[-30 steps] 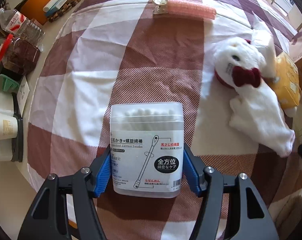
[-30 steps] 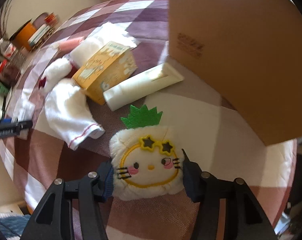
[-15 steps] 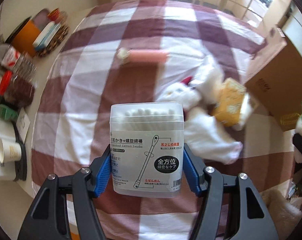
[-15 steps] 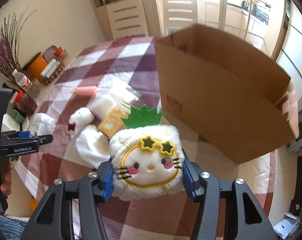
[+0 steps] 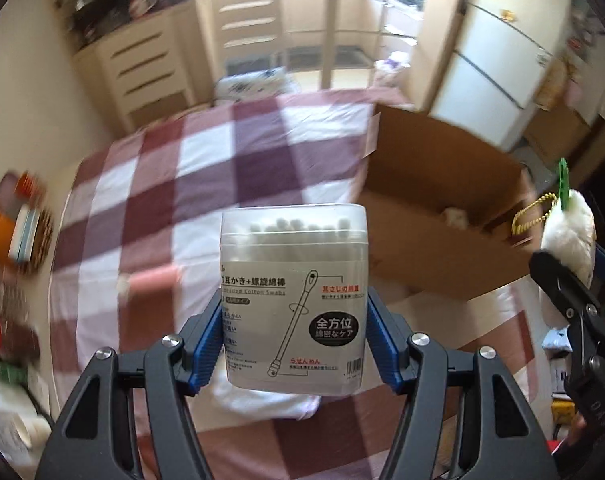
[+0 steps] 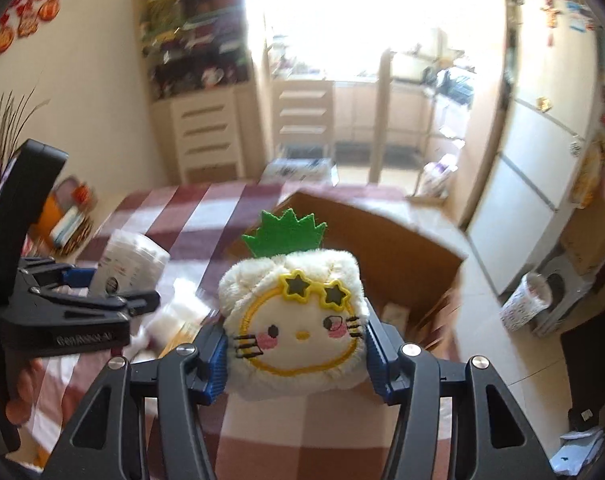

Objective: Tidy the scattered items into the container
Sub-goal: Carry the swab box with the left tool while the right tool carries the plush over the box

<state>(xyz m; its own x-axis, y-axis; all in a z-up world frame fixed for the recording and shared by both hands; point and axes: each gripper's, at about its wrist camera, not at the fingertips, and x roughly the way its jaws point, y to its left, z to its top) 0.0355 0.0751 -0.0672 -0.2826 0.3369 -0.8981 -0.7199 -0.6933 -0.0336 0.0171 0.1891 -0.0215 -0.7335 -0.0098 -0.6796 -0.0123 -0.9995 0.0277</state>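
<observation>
Two tongs are each closed on a thing, both held up in the air above the checked surface (image 5: pixel 150 184). The left tongs (image 5: pixel 294 344) press their blue pads on the two narrow sides of a clear cotton swab box (image 5: pixel 294 300). The box stands upright in the grip, its long axis running away from the camera, lid end farthest, printed label facing the lens. White swab tips show through the upper part.

The right tongs (image 6: pixel 296 354) squeeze a plush toy (image 6: pixel 294 320) from both sides. It sits upright with its stitched face toward the camera, yellow star glasses above the cheeks, and its green felt crown pointing up and away.

Beyond both things lies the open cardboard box (image 5: pixel 442 200), to the right on the surface, its mouth facing up. In the right wrist view the toy covers much of the box's near wall and inside. Something pale lies at its bottom, too blurred to name.

A pink roller-like thing (image 5: pixel 150 282) lies on the cloth left of the swab box, smeared by blur. White cloth (image 5: pixel 262 400) shows under the swab box, mostly hidden. The clutter along the left edge of the surface is too blurred to tell apart.
</observation>
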